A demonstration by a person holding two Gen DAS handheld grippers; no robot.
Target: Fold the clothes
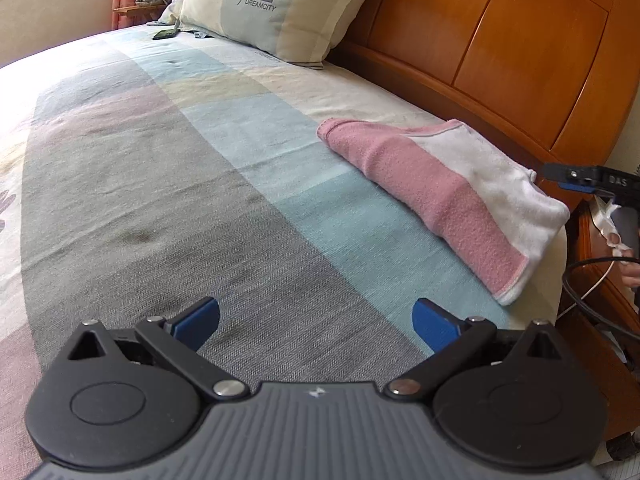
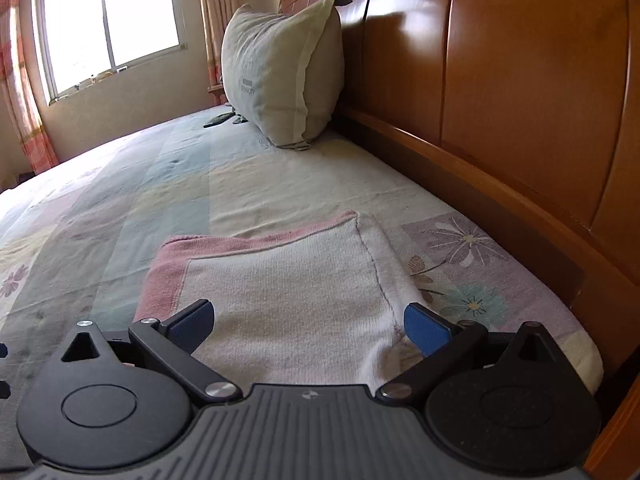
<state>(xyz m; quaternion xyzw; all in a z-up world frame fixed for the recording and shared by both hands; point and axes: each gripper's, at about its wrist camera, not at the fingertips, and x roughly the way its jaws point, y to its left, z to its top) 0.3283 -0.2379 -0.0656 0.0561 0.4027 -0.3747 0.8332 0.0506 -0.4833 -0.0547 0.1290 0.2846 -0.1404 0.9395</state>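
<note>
Folded towel (image 1: 448, 196) on the bed (image 1: 168, 184), near the headboard (image 1: 500, 36).

Left gripper (image 1: 316, 322): jaws spread wide, empty, over bare sheet beside the towel. Right gripper (image 2: 309, 322): jaws wide, empty, low over the towel's near edge; contact possibly, view unclear. Pillow (image 2: 280, 72) well beyond.

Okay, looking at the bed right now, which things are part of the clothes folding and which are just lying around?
Part of the job:
- folded pink and white terry towel
- left gripper, open over the sheet
- right gripper, open over the towel

Just lying about:
- pale printed pillow against the wooden headboard
- small dark flat object near the pillow
- patchwork bed sheet
</note>
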